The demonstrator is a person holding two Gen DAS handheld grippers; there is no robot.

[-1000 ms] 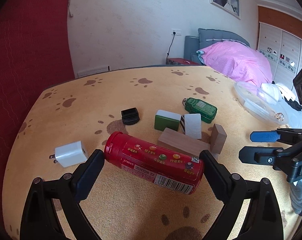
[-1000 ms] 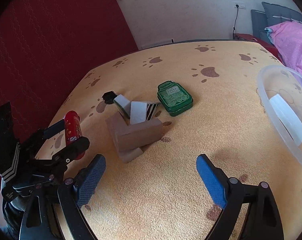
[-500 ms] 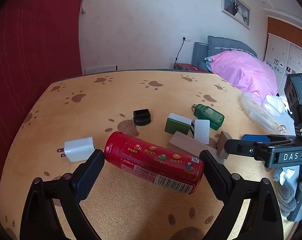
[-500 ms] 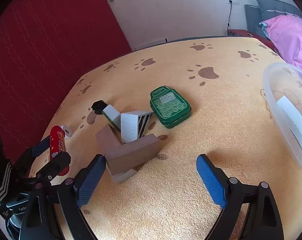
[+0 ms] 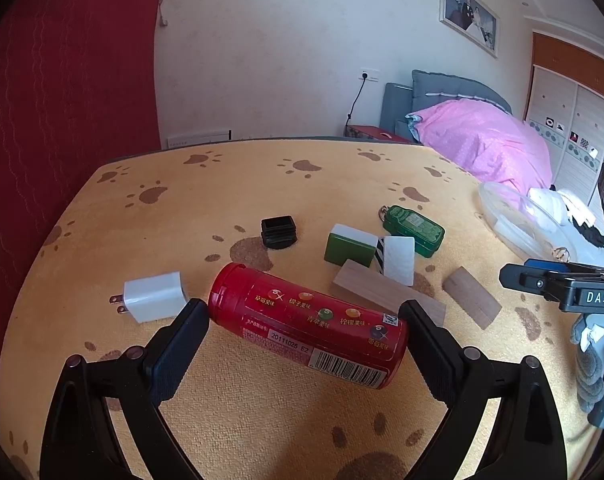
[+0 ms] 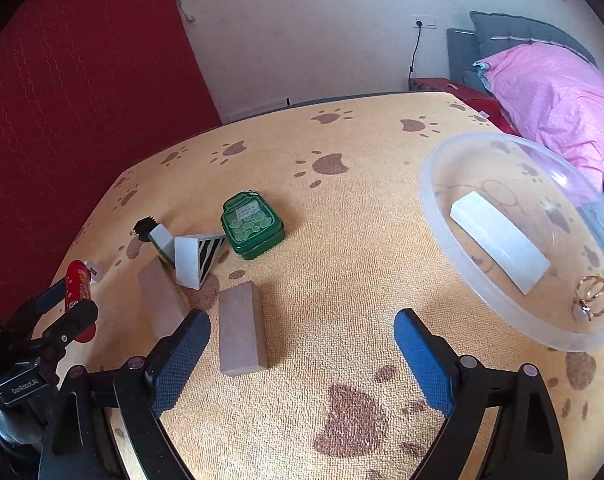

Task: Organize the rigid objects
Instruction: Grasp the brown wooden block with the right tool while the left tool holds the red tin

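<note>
Paw-print cloth (image 6: pixel 342 264): your left tongs (image 5: pixel 302 332) now carry the red can (image 5: pixel 308 330) aloft, while your open right tongs (image 6: pixel 302 344) have neared the wooden block (image 6: pixel 240 328) by their left pad.

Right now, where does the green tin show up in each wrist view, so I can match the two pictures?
Left wrist view: the green tin sits right of centre, behind the striped white block.
Right wrist view: the green tin sits left of centre, just right of that striped white block.
Shared landmark: the clear bowl, to the tin's right in both.
</note>
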